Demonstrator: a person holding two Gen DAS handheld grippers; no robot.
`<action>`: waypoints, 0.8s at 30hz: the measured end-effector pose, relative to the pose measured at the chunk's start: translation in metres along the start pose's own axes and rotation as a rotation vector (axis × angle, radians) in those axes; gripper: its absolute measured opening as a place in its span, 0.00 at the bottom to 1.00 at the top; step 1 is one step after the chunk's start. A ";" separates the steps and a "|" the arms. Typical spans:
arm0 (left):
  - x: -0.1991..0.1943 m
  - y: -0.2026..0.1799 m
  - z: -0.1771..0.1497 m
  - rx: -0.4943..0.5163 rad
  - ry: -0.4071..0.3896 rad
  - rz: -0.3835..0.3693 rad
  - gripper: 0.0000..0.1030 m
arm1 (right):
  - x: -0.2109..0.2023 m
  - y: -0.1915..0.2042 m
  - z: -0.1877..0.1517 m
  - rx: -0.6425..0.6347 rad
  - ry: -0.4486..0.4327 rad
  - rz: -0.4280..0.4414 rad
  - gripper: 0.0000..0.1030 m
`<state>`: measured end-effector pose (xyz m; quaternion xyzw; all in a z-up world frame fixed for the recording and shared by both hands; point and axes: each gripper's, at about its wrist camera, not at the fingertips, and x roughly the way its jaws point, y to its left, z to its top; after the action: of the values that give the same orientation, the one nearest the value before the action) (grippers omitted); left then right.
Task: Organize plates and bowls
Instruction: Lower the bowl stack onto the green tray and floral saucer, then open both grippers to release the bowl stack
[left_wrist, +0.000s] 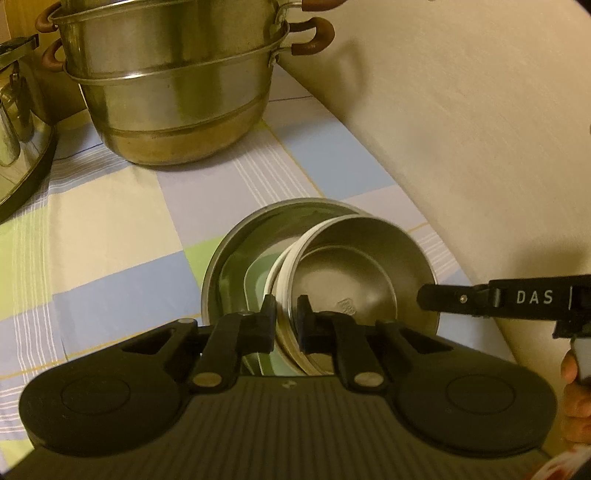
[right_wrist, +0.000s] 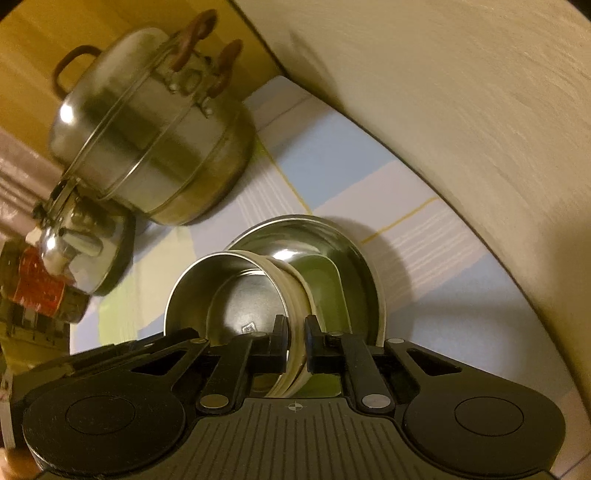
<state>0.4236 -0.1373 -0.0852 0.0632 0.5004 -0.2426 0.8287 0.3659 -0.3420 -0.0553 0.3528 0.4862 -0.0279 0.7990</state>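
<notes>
A small steel bowl with a white band round its rim (left_wrist: 351, 280) (right_wrist: 236, 295) is tilted on edge inside a wider steel bowl (left_wrist: 236, 251) (right_wrist: 295, 236). A pale green dish (left_wrist: 258, 280) (right_wrist: 325, 280) lies in the wide bowl under it. My left gripper (left_wrist: 288, 306) is shut on the small bowl's near rim, one finger inside and one outside. My right gripper (right_wrist: 296, 326) is shut on the rim at the opposite side; in the left wrist view it (left_wrist: 428, 295) reaches in from the right.
A stacked steel steamer pot with brown handles (left_wrist: 173, 103) (right_wrist: 155, 140) stands at the back on the checked tablecloth (left_wrist: 110, 221). A shiny kettle (right_wrist: 74, 243) and a red tin (right_wrist: 37, 291) sit to its left. A cream wall (left_wrist: 461, 129) runs close along the right.
</notes>
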 end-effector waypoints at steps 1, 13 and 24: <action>-0.001 0.000 0.001 0.002 -0.003 0.002 0.09 | 0.000 0.000 0.002 0.014 0.009 -0.003 0.09; -0.004 0.003 0.000 -0.013 -0.006 0.014 0.10 | -0.001 0.013 0.004 -0.052 0.005 -0.050 0.09; -0.051 -0.007 -0.010 -0.020 -0.090 0.050 0.22 | -0.045 0.022 -0.020 -0.172 -0.137 -0.008 0.30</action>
<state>0.3930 -0.1223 -0.0454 0.0566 0.4631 -0.2193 0.8569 0.3359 -0.3275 -0.0135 0.2781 0.4323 -0.0133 0.8576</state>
